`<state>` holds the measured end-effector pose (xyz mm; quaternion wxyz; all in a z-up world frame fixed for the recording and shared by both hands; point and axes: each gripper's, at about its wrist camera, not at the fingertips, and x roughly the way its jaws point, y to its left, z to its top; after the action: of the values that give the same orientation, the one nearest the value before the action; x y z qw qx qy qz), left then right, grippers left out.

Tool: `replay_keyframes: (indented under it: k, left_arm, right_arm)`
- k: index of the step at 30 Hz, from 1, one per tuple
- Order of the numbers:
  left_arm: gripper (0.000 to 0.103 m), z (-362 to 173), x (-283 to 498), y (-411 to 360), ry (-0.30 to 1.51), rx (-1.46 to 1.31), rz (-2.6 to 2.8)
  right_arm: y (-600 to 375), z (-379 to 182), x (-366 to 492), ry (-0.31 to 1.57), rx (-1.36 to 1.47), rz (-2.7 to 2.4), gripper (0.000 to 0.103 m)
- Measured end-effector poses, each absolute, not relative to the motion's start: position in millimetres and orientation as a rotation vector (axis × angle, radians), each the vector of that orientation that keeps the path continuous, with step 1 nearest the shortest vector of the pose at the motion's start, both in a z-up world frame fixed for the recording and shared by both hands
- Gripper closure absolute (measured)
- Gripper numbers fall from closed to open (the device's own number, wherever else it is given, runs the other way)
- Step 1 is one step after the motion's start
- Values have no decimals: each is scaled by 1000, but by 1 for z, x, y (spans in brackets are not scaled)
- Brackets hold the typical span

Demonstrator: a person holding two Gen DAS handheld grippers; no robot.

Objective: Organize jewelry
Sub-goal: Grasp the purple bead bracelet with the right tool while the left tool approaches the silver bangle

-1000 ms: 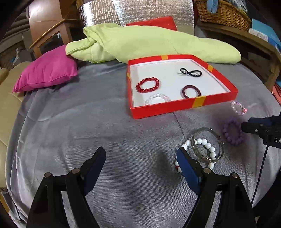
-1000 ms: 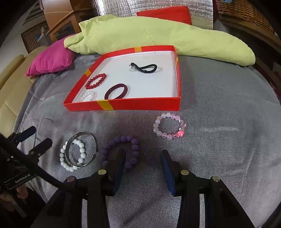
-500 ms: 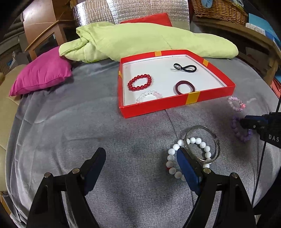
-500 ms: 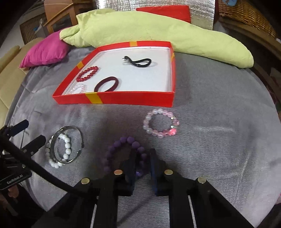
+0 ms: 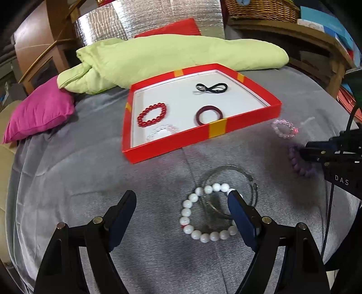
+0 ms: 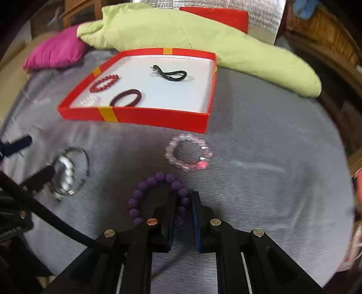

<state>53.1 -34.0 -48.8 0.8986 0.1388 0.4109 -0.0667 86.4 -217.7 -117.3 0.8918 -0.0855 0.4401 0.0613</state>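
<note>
A red box (image 5: pixel 172 144) (image 6: pixel 144 116) on the grey cloth holds a red bead bracelet (image 5: pixel 151 114), a maroon ring (image 5: pixel 209 114), a black hair tie (image 5: pixel 211 88) and a clear bead bracelet (image 5: pixel 161 131). My right gripper (image 6: pixel 183 204) is shut on the purple bead bracelet (image 6: pixel 144 192), which rests on the cloth. My left gripper (image 5: pixel 181 203) is open over the white bead bracelet (image 5: pixel 192 217) and the silver bangle (image 5: pixel 228 171); its right finger sits inside both rings. A pink bead bracelet (image 6: pixel 189 155) lies loose in front of the box.
A light green quilt (image 5: pixel 172 58) and a magenta cushion (image 5: pixel 36 110) lie behind the box. A wicker basket (image 5: pixel 260 9) stands on a wooden shelf at the back right. A red cushion (image 6: pixel 215 15) leans against the silver foil backing.
My right gripper closed on the purple bracelet. My left gripper moved right and forward, so its right finger now reaches inside the white bracelet and the bangle.
</note>
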Motion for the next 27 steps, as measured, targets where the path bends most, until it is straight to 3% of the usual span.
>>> replay_keyframes:
  k: [27]
  left_arm:
    - [20,-67,75,-68,919,213,-267]
  right_arm:
    - [-244,-117,91,960,-4,187,88]
